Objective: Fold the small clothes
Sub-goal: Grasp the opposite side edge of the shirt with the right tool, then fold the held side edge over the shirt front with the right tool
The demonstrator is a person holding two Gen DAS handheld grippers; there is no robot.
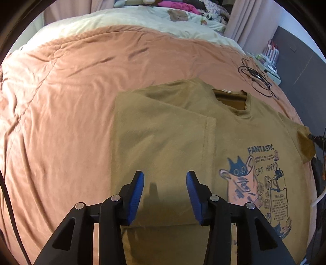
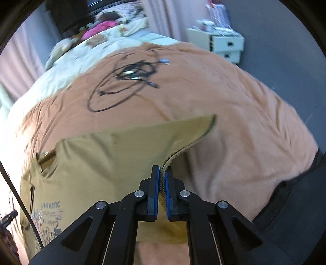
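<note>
An olive-brown T-shirt [image 1: 175, 134] with a cat print lies on the peach bedspread [image 1: 61, 102]. Its left side and sleeve are folded over onto the body. My left gripper [image 1: 165, 179] is open and empty, hovering just above the folded part. In the right wrist view my right gripper [image 2: 162, 173] is shut on the hem of the shirt's right sleeve [image 2: 183, 140] and lifts that edge off the bedspread [image 2: 234, 132]. The shirt's neck opening [image 2: 45, 158] shows at the left.
A coiled black cable [image 2: 126, 81] lies on the bedspread beyond the shirt; it also shows in the left wrist view [image 1: 256, 77]. A cream blanket [image 1: 122, 18] and piled clothes lie at the far end. A white drawer unit [image 2: 224, 43] stands beside the bed.
</note>
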